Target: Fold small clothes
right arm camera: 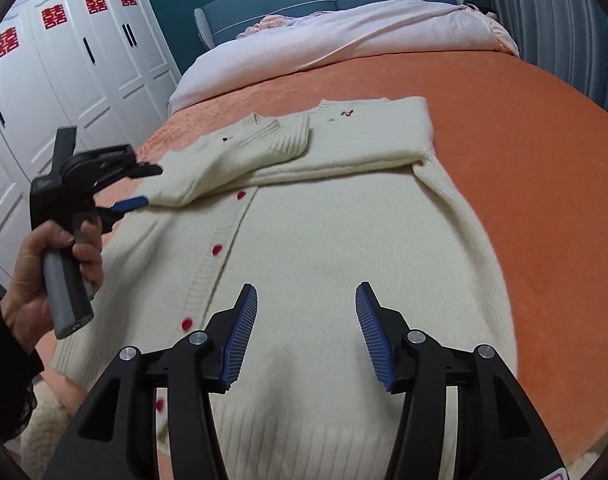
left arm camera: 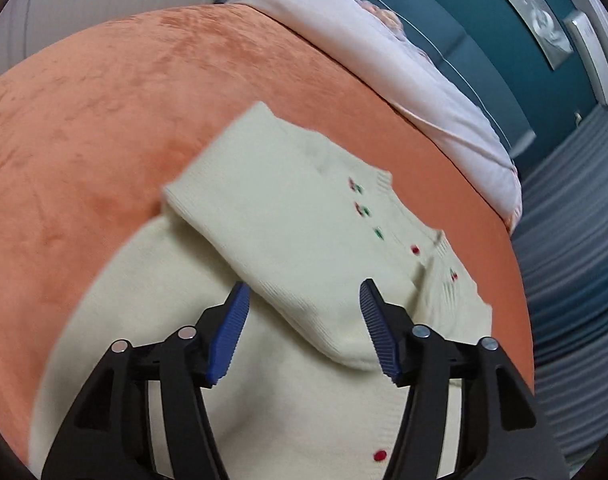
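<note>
On the orange bed (right arm camera: 524,152), both tongs gape over the cardigan (right arm camera: 324,240); best pinch the hem (right arm camera: 304,432) at 6 o'clock squarely.

One cream cardigan (right arm camera: 328,216) lies on one bed (right arm camera: 524,168), with one pink duvet (right arm camera: 344,40) behind. Two grippers show: the left gripper (right arm camera: 142,186) and the right gripper (right arm camera: 306,336). Four red paper signs (right arm camera: 96,3) mark the wardrobe (right arm camera: 64,80).
</note>
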Action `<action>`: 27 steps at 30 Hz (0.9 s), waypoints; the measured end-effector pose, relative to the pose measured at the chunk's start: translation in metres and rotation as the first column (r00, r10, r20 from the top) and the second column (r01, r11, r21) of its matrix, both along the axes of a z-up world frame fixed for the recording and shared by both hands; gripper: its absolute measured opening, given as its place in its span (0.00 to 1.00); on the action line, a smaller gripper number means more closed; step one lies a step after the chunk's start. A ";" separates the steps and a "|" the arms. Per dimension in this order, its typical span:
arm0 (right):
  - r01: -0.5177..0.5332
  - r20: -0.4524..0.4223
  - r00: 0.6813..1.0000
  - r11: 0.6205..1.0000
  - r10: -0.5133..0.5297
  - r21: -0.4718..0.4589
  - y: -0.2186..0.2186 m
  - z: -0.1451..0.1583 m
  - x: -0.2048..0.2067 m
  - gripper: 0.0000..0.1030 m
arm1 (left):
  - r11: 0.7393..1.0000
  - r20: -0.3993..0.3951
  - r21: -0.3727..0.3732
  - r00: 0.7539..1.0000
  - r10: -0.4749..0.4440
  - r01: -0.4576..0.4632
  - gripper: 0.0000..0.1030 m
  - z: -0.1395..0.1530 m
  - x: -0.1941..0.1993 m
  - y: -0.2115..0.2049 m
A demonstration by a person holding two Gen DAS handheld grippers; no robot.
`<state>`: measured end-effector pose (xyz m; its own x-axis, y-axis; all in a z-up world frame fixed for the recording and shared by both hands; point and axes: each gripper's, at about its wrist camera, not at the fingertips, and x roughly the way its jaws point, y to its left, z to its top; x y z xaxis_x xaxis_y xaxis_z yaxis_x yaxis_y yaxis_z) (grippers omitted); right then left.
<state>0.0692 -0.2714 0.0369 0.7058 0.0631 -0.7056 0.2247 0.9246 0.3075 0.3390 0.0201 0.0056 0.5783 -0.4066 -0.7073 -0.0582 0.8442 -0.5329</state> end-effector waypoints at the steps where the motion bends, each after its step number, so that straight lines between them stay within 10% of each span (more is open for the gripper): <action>1: 0.006 0.003 1.000 1.000 -0.006 0.017 -0.003 0.001 0.017 0.52 | 1.000 -0.007 -0.010 1.000 0.026 -0.026 0.59 -0.002 0.002 0.011; 15: 0.008 -0.081 0.997 0.996 -0.015 -0.085 0.080 -0.011 0.213 0.52 | 0.994 -0.062 -0.039 0.993 0.098 -0.101 0.58 -0.038 0.019 0.057; 16: 0.010 -0.092 0.996 0.994 -0.020 -0.107 0.082 -0.017 0.217 0.48 | 0.994 -0.061 -0.040 0.993 0.096 -0.098 0.58 -0.038 0.020 0.057; 18: 0.007 -0.098 0.995 0.996 -0.016 -0.087 0.075 -0.023 0.219 0.08 | 0.994 -0.061 -0.055 0.994 0.094 -0.098 0.58 -0.039 0.020 0.060; 23: 0.139 0.123 0.981 0.986 -0.149 0.092 0.020 0.005 0.160 0.07 | 0.994 -0.037 -0.072 0.996 0.079 -0.082 0.60 -0.041 0.019 0.061; 27: 0.132 -0.094 0.989 0.976 -0.117 0.173 -0.006 -0.054 0.164 0.15 | 0.995 -0.036 -0.037 0.995 0.091 -0.093 0.63 -0.036 0.016 0.051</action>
<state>0.2332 -0.2771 -0.0173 0.6556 0.1082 -0.7473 0.3665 0.8198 0.4401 0.3552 0.0716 -0.0302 0.5905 -0.3803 -0.7118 -0.1530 0.8132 -0.5615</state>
